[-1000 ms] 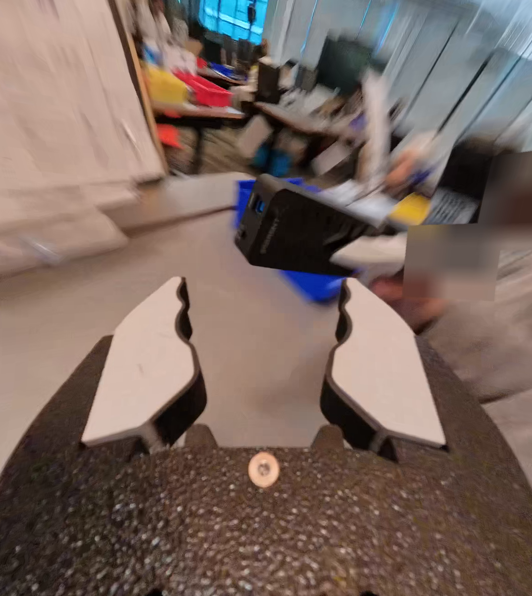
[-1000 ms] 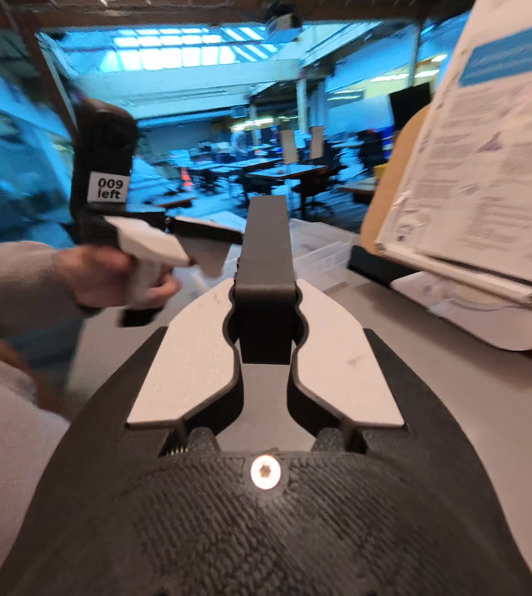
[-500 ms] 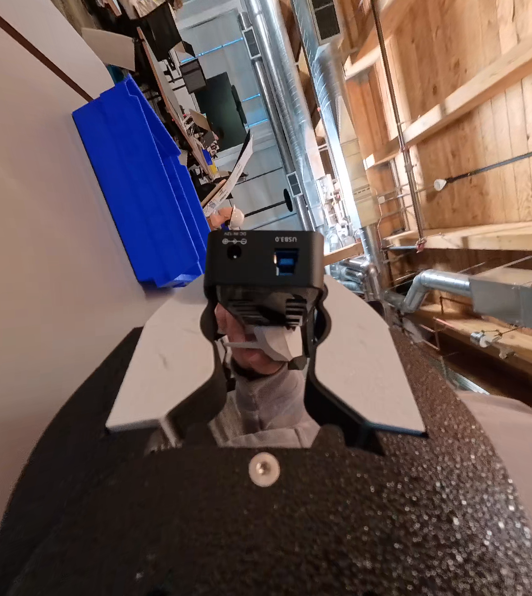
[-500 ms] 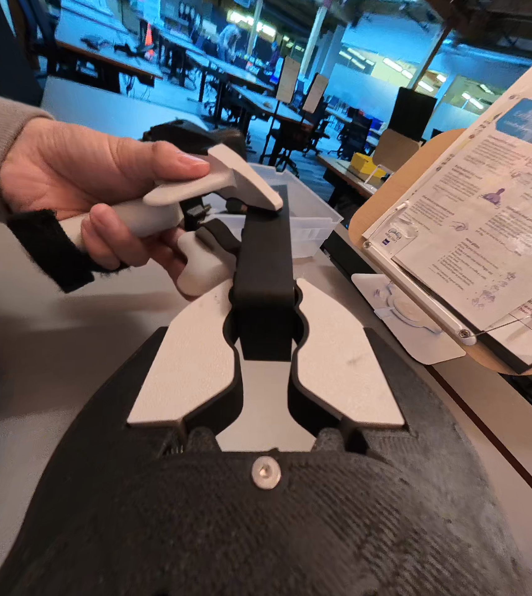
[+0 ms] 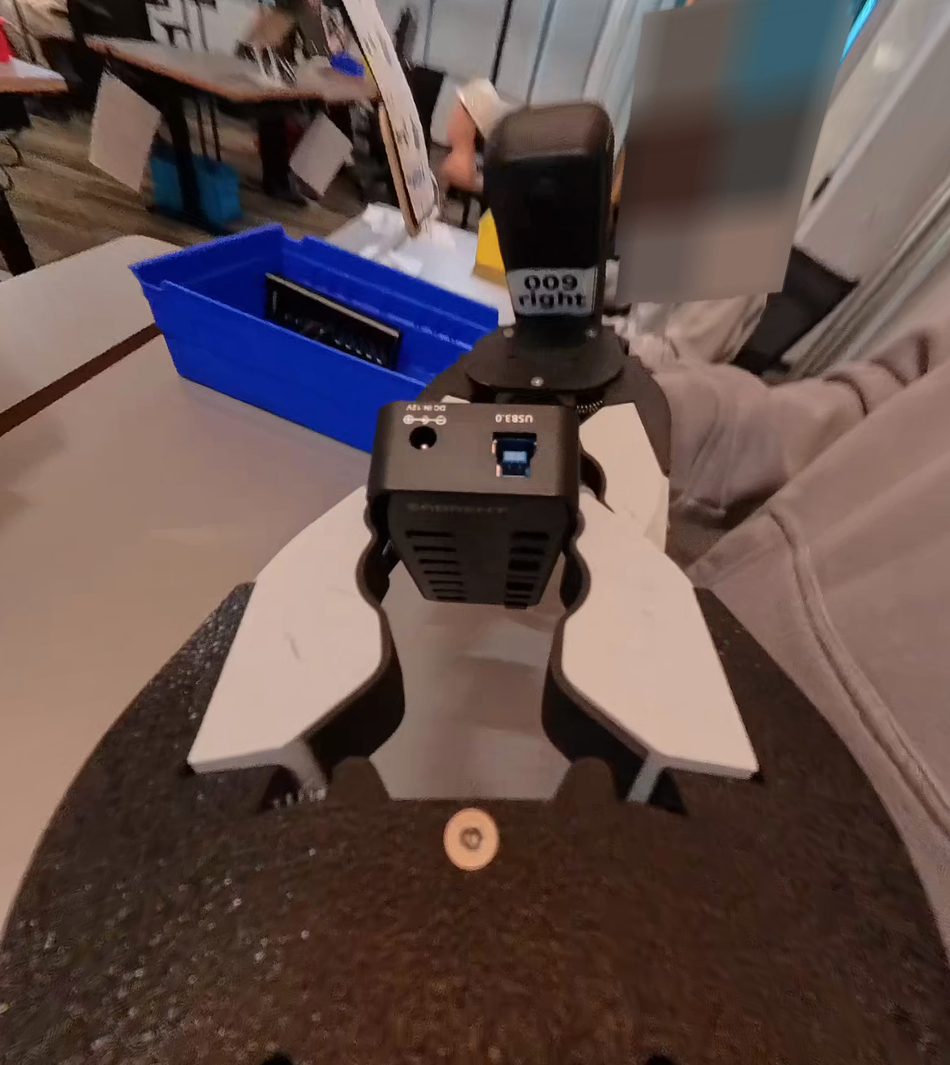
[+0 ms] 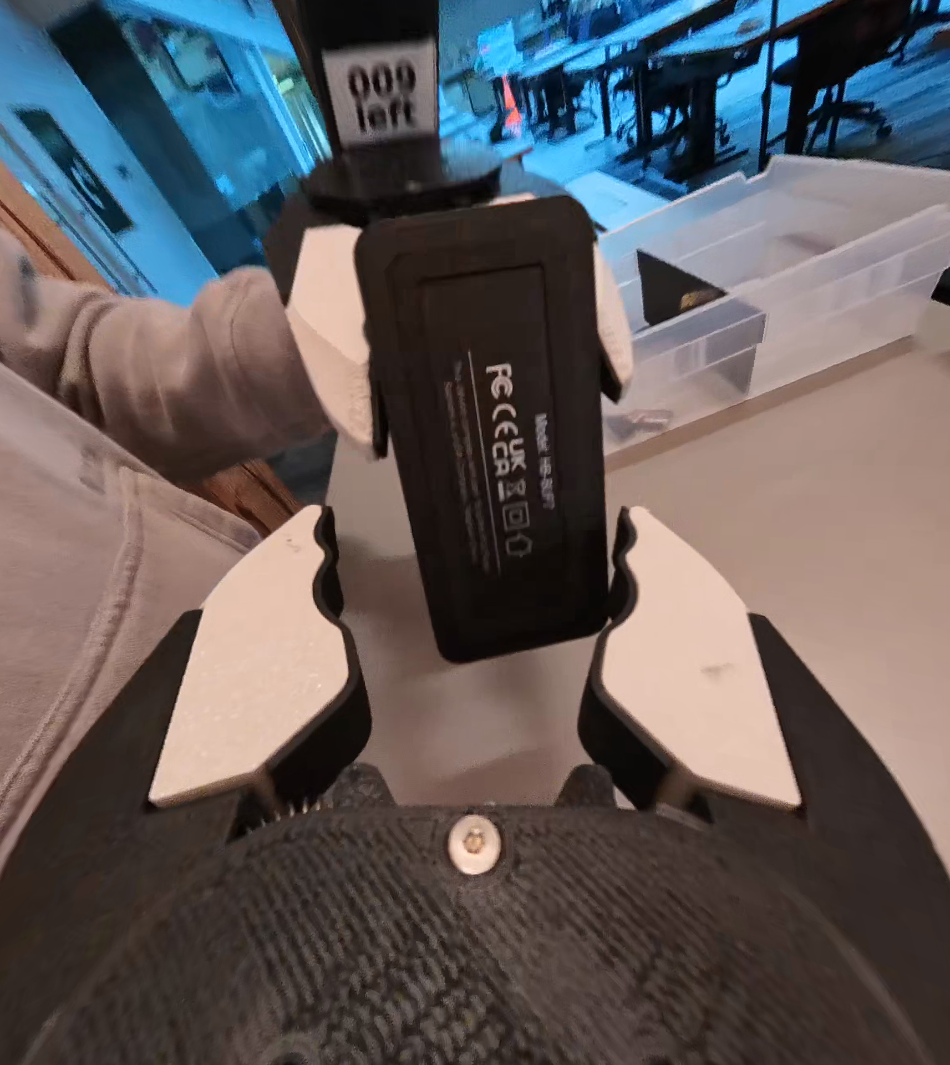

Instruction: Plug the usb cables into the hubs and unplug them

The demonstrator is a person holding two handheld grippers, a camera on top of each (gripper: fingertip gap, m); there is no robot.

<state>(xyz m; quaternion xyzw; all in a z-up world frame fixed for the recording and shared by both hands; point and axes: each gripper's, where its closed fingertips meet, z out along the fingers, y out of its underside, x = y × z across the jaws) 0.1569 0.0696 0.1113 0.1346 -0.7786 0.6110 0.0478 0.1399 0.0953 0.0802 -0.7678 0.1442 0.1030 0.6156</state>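
Observation:
A black USB hub [image 5: 472,501] is in the air over the grey table [image 5: 86,547]. My left gripper [image 5: 469,539] is shut on its sides, with the port end facing the camera. In the right wrist view the hub [image 6: 495,438] shows its labelled underside, and the left gripper [image 6: 487,403] grips its far half. My right gripper [image 6: 475,547] is open, with the hub's near end between its fingers. Its right finger [image 6: 674,634] is at the hub's edge and its left finger stands apart. The right gripper's black handle [image 5: 550,190] faces me behind the hub. No USB cable shows.
A blue bin [image 5: 242,357] holding a black device [image 5: 328,323] stands on the table to the left. A clear plastic bin [image 6: 806,271] stands at the far right. The person's grey sleeves [image 5: 864,576] [image 6: 57,461] are close by. Desks and chairs fill the background.
The right gripper was shut on the hub and has opened. The left gripper was open and has closed on the hub. Both views have swung round and now face each other.

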